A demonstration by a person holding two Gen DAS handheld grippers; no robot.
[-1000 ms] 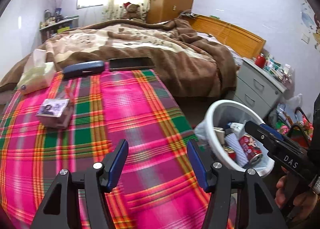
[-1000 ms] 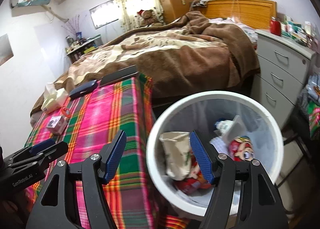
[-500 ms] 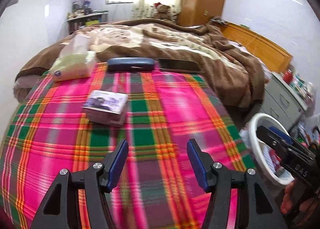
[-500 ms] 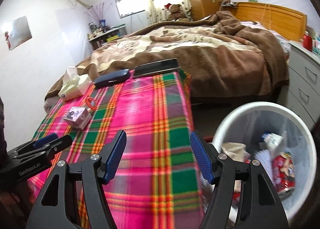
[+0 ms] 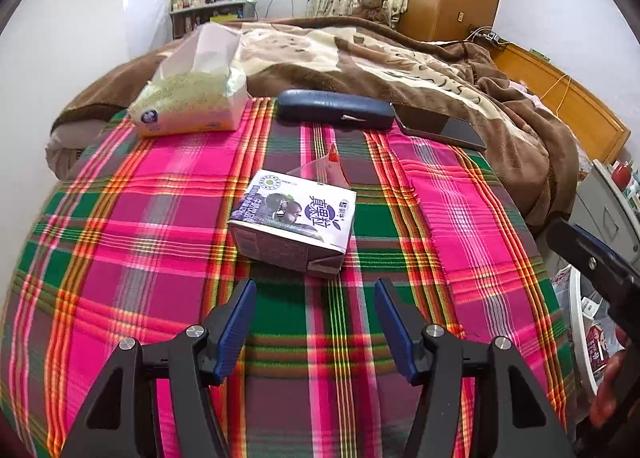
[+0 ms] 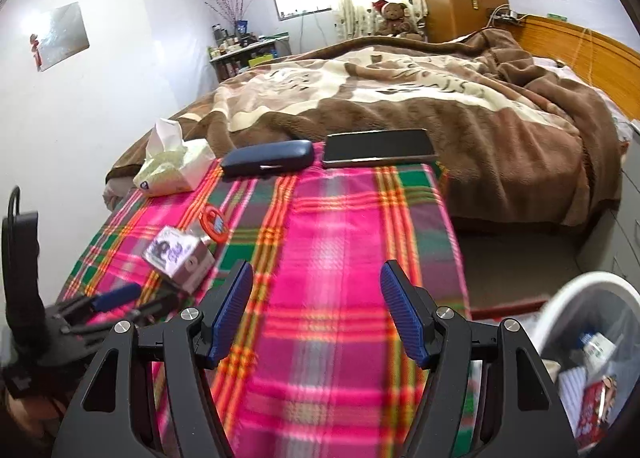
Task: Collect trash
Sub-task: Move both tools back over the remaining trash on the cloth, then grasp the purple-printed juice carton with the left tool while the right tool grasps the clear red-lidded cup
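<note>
The left gripper hangs over the plaid-covered counter, jaws apart with nothing between them, its blue pads aimed at a milk carton that lies on its side just beyond the tips. A scrap of clear wrapper with a red tip sits against the far side of the carton. At the far edge of the counter a tissue pack stands on the left, a dark blue case lies in the middle, and a dark tablet lies just to its right, touching the brown blanket of the bed behind.

The right gripper is likewise released and empty, held above the near right part of the counter, well apart from the carton, which shows off to its left. An orange ring lies just beyond the carton in that view. The left gripper appears blurred at the lower left of the right wrist view, close to the carton. A white bin stands on the floor at the counter's right side, already holding a red can, a white bottle and other trash.
</note>
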